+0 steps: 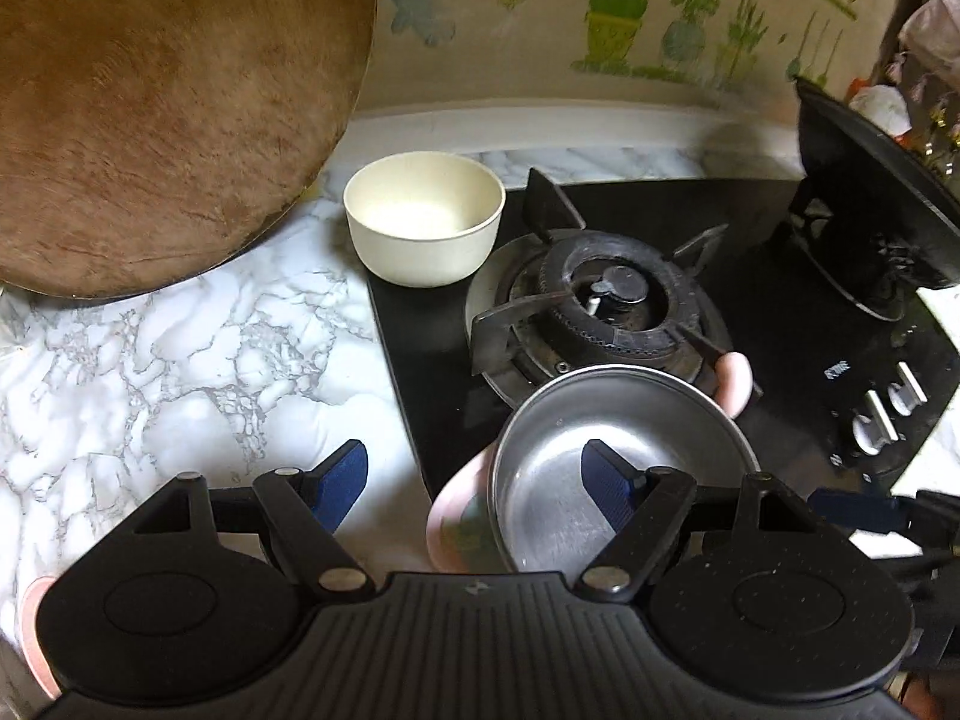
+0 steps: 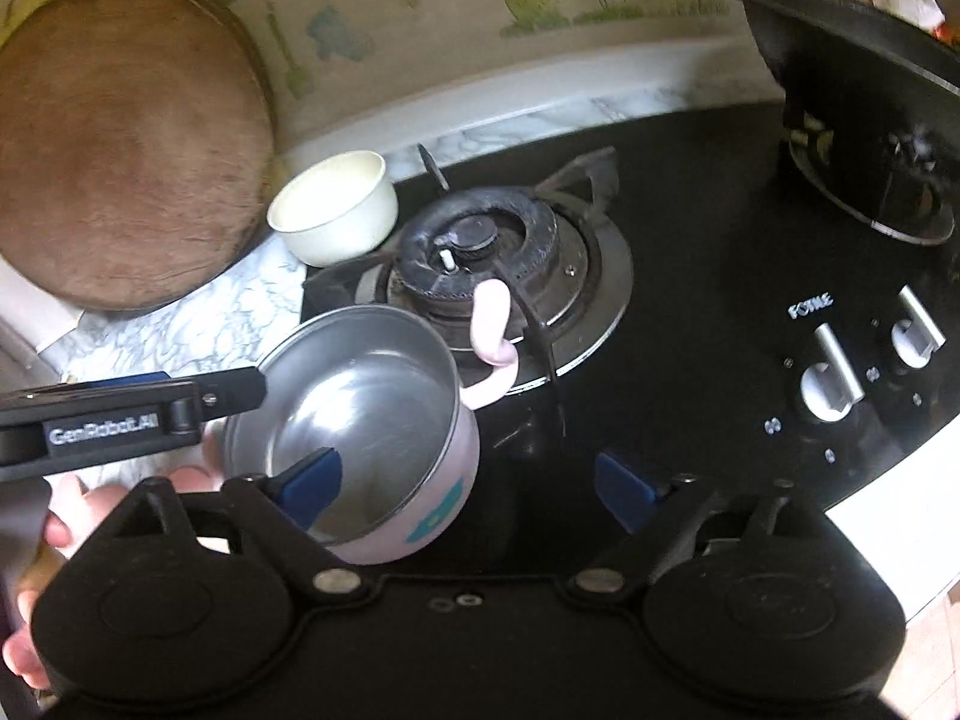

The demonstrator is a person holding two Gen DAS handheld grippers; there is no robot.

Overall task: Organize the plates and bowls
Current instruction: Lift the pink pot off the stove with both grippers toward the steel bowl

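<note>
A round brown wooden chopping board (image 1: 150, 108) is leaned against the wall on the white marble-patterned worktop (image 1: 180, 360). A black glass gas hob (image 2: 690, 300) is set into that worktop, its near burner (image 1: 606, 300) ringed by a black iron pan support. Two silver knobs (image 2: 834, 378) are seen at the front. What seems a black pan (image 2: 852, 78) is seen on the far burner.

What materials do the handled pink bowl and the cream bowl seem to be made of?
Pink bowl: probably stainless steel inside, shiny and reflective, with a matte pink shell, perhaps plastic. Cream bowl: matte, opaque and thick-walled; plastic or ceramic, I cannot tell which.
</note>
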